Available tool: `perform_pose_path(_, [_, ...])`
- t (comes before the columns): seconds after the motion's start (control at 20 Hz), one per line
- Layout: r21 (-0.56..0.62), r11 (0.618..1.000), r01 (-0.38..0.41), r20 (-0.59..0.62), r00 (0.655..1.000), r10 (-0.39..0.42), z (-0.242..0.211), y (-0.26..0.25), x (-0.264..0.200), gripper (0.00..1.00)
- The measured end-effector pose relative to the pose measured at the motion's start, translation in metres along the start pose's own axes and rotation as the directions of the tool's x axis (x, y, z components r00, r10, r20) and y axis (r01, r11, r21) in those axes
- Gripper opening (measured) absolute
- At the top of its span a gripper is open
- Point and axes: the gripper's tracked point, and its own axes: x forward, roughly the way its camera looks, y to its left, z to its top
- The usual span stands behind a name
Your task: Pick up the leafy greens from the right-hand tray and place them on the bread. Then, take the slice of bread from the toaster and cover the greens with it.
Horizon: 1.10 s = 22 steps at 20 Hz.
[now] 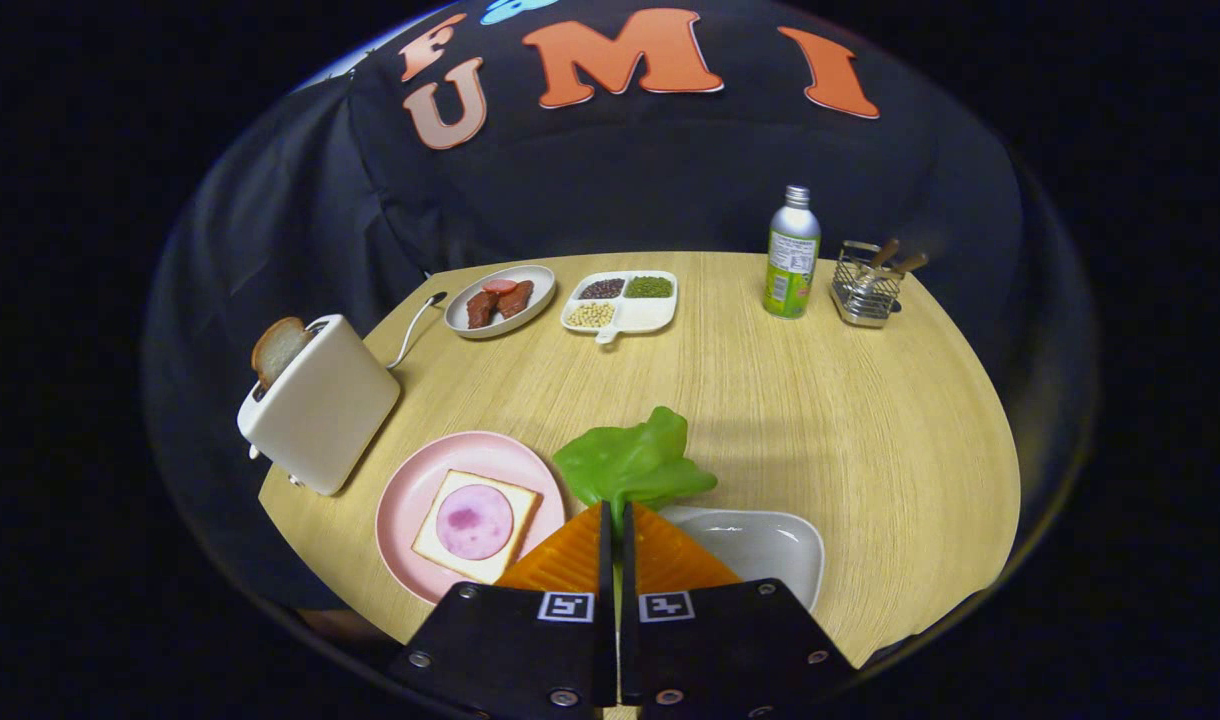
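While my gripper (613,520) is clamped on the stem of the floppy green lettuce leaf (632,462), lifted just above the white tray (770,545), I should swing it left and lower it flat onto the ham-topped bread slice (476,522) on the pink plate (410,495).

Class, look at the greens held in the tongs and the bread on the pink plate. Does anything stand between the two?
Nothing visible does. The tongs are shut on the leafy greens, lifted off the white tray. The bread with its ham slice lies on the pink plate just beside them; the toaster stands beyond the plate, off that path.
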Motion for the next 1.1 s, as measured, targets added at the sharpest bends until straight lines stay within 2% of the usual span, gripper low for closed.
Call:
perform_pose_path(0.45, [-0.089, 0.979, -0.183, -0.048, 0.983, 0.179, -0.006, 0.083, 0.021, 0.02])
perform_pose_path(0.8, [-0.080, 0.947, -0.312, -0.110, 0.947, 0.303, -0.022, 0.125, 0.024, 0.02])
perform_pose_path(0.95, [-0.089, 0.939, -0.334, -0.160, 0.935, 0.317, -0.038, 0.132, 0.032, 0.02])
perform_pose_path(1.1, [-0.125, 0.951, -0.281, -0.181, 0.949, 0.257, -0.047, 0.123, 0.047, 0.03])
